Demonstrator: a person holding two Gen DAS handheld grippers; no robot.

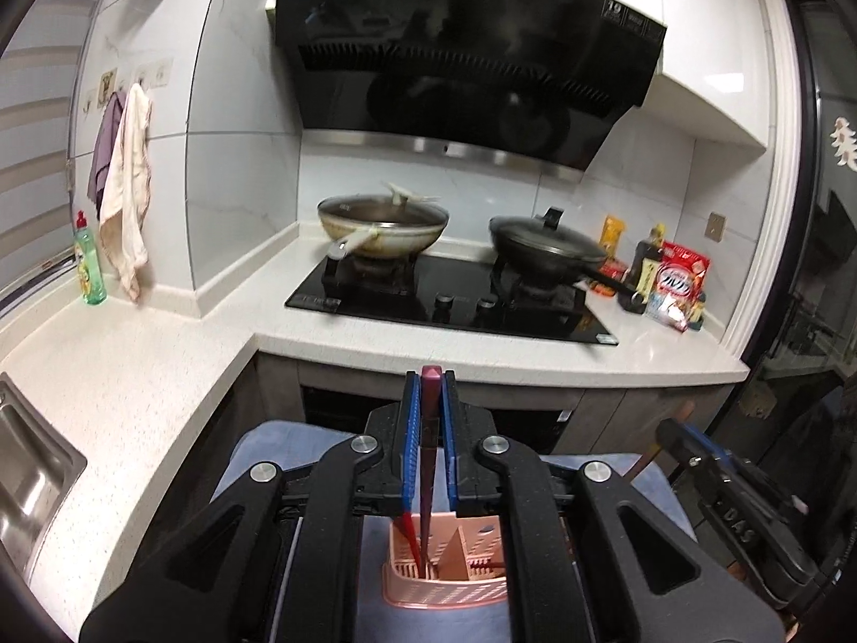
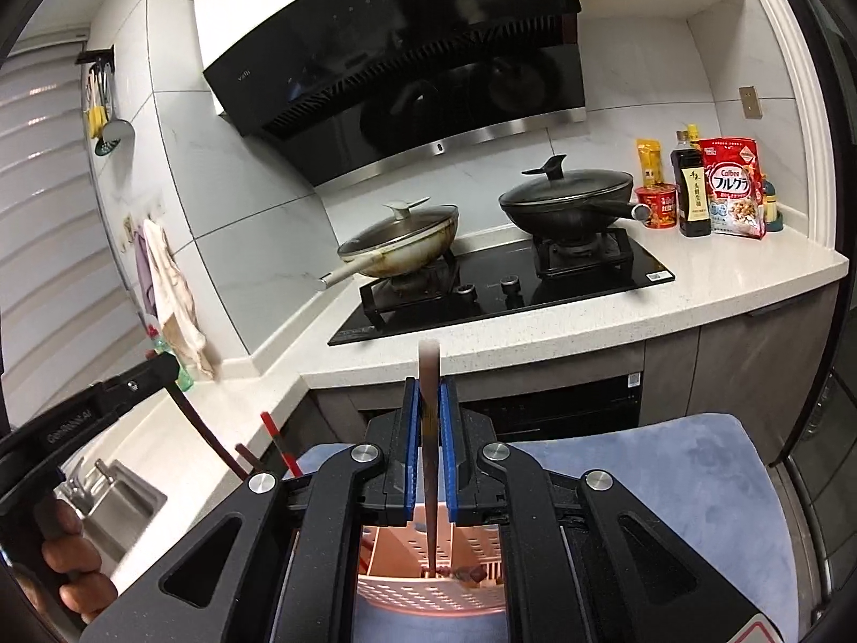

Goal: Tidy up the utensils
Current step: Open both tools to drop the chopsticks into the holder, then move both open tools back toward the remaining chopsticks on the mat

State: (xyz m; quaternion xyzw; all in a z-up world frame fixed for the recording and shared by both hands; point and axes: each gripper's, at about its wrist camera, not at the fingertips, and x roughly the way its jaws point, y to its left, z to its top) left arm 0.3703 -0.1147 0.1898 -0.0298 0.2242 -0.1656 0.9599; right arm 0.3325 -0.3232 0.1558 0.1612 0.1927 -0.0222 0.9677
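A pink slotted utensil holder (image 1: 447, 578) stands on a blue cloth below both grippers; it also shows in the right wrist view (image 2: 428, 584). My left gripper (image 1: 430, 383) is shut on a dark maroon chopstick (image 1: 428, 455) that stands upright with its lower end in the holder's left compartment, beside a red chopstick (image 1: 407, 533). My right gripper (image 2: 428, 388) is shut on a brown chopstick (image 2: 430, 428), upright, its lower end inside the holder. The left gripper (image 2: 160, 369) shows at the left of the right wrist view with its chopstick. The red chopstick (image 2: 278, 442) leans there too.
A white counter (image 1: 160, 375) wraps the corner, with a steel sink (image 1: 27, 482) at left. A black hob (image 1: 450, 300) carries a cream wok (image 1: 383, 227) and a black pan (image 1: 546, 252). Bottles and food packets (image 2: 718, 187) stand at the right. Cloths (image 1: 126, 187) hang on the wall.
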